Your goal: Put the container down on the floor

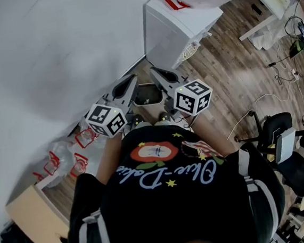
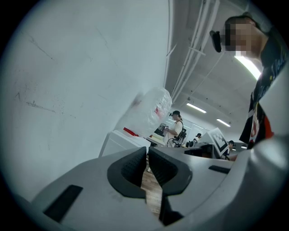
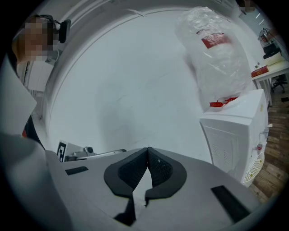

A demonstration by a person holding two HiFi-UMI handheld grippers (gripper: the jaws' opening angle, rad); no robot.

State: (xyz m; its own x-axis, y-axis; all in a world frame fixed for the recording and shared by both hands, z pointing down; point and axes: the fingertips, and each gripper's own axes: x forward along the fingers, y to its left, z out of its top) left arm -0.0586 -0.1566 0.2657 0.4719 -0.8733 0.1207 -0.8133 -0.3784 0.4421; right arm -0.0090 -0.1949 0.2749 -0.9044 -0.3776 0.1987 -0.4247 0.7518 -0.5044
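Both grippers, the left gripper (image 2: 148, 155) and the right gripper (image 3: 147, 152), have their jaws pressed together with nothing between them. In the head view, one container (image 1: 148, 96) stands on the wooden floor (image 1: 228, 84) between them, against the wall. One white cabinet (image 1: 178, 27) stands just beyond it.

The small open-topped container (image 1: 148, 95), dark inside, stands upright on the wooden floor (image 1: 234, 83) by the wall (image 1: 54, 53)

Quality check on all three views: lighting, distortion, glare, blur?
Head view: dim, flat light, and the wall looks featureless. Left gripper view: heavy fisheye with black corners, and the ceiling light flares. Right gripper view: the same fisheye bends the wall, and the bag looks soft and shiny.
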